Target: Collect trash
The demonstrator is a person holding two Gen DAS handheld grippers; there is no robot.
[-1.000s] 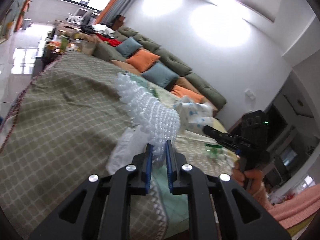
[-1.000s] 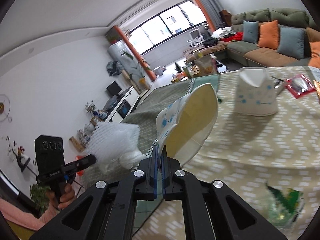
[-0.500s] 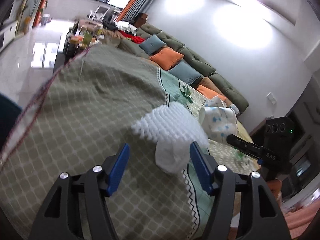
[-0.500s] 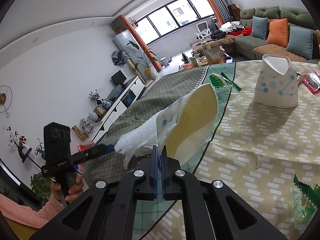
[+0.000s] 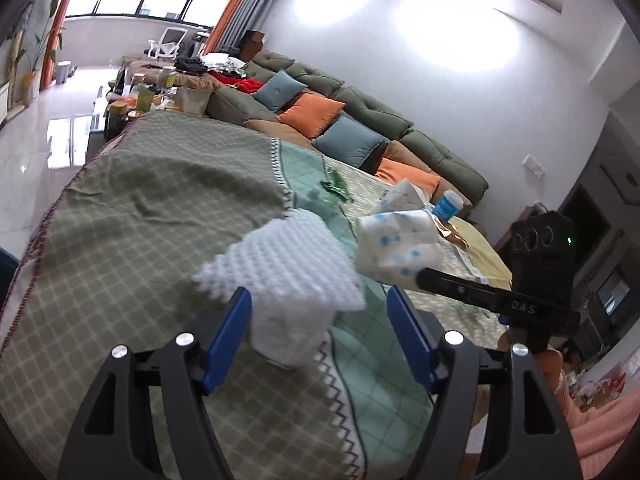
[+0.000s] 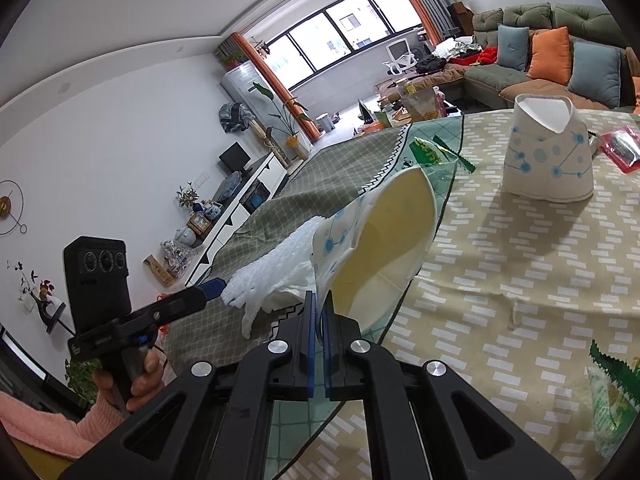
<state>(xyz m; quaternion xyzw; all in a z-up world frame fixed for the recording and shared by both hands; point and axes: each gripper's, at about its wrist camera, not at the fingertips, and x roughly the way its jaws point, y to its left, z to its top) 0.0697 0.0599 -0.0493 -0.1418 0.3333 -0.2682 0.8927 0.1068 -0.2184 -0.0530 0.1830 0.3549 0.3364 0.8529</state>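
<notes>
Now the left claw (image 5: 320, 336) has just been opening, knobbly white foam net (image 5: 286, 270) loose between; right claw (image 6: 317, 316) pinches a crushed paper cup (image 6: 380, 248).

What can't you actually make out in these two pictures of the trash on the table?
- Left wrist view: the white foam net is motion-blurred, so whether it rests on the tablecloth or hangs is unclear.
- Right wrist view: the squashed paper cup hides most of the net; whether they touch is unclear.
- Right wrist view: the green wrapper is cut off by the edge.
- Right wrist view: the red packet is too small to read.
</notes>
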